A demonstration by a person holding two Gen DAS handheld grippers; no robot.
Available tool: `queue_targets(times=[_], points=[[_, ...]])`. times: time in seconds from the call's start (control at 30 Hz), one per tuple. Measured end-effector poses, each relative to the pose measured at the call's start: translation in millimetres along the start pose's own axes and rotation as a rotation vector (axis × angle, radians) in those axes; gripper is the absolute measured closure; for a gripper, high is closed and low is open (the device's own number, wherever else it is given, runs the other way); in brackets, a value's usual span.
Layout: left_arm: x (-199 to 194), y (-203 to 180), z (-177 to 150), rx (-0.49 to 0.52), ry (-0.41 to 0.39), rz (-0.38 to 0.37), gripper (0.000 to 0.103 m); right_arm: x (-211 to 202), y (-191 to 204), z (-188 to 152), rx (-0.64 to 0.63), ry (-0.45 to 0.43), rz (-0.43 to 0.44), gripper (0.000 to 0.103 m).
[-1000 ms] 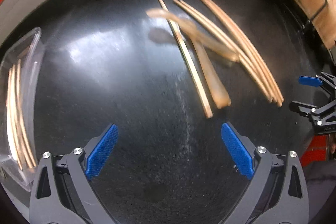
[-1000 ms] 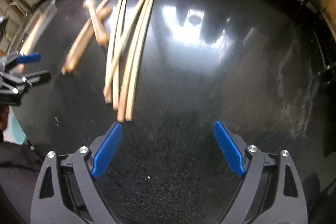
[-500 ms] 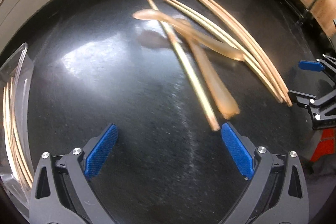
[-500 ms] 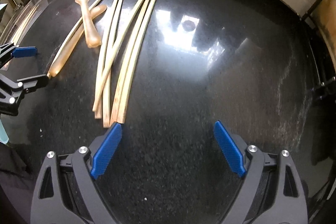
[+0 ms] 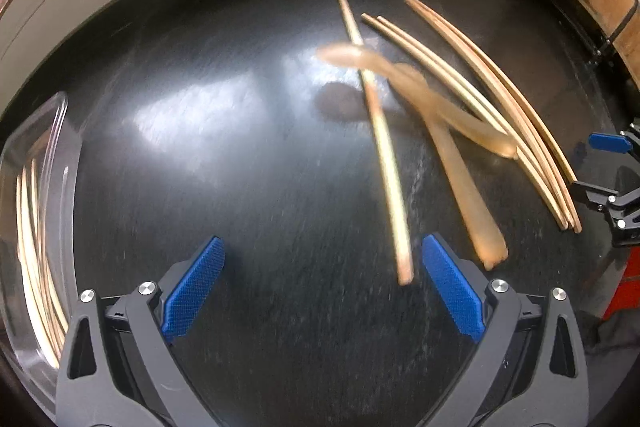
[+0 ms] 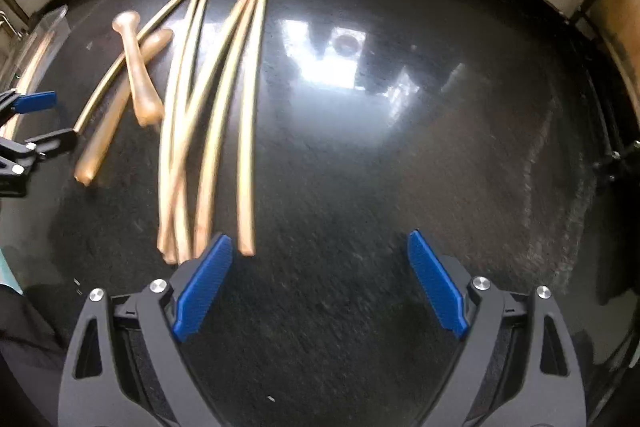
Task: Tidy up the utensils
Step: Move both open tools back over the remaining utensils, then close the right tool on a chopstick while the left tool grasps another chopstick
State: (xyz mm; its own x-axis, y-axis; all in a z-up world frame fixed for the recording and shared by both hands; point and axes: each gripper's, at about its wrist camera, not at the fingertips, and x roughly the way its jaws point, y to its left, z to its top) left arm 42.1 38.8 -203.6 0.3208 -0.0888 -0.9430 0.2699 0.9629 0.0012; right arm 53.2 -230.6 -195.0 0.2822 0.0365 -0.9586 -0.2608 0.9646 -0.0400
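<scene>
My left gripper (image 5: 322,291) hangs over the black counter (image 5: 224,187) with its jaws spread wide and nothing between them. In its own view a single chopstick (image 5: 386,163) runs from twelve o'clock down toward five, its near end just beside my right-hand pad. Two wooden spoons (image 5: 448,143) lie crossed over each other at about two o'clock, and a fan of four more chopsticks (image 5: 516,131) curves past them toward three, where my other gripper shows at the edge. At nine o'clock stands the clear tray (image 5: 60,115), with some chopsticks inside it. From the other side, my right gripper (image 6: 320,283) is likewise fully open and empty, pointing steeply down at the counter. Here the bundle of chopsticks (image 6: 208,131) lies at about eleven o'clock, the near ends close by my left-hand pad, one stick seemingly passing behind it. The spoons (image 6: 136,83) sit farther off at ten o'clock, one resting across the other. I judge the risk lies in the crowding: the sticks overlap, so closing on one may drag or roll its neighbours across the glossy counter. The spoons are tangled with the single chopstick, so lifting it carelessly could flip a spoon. With both grippers working the same heap, they could also knock together.
</scene>
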Motion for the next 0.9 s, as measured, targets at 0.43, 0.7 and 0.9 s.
queue_targets(times=[0.43, 0.7, 0.9], points=[[24.0, -5.3, 59.3, 0.078, -0.095, -0.005, 0.007, 14.1, 11.1, 78.8, -0.013, -0.101, 0.044, 0.044], [22.8, 7.9, 87.1, 0.054, -0.157, 0.01, 0.08, 14.7, 23.7, 100.6, -0.046, -0.117, 0.062, 0.095], [18.7, 21.9, 94.2, -0.041, -0.12, -0.002, 0.096, 12.1, 23.1, 99.9, 0.014, -0.094, 0.066, 0.096]])
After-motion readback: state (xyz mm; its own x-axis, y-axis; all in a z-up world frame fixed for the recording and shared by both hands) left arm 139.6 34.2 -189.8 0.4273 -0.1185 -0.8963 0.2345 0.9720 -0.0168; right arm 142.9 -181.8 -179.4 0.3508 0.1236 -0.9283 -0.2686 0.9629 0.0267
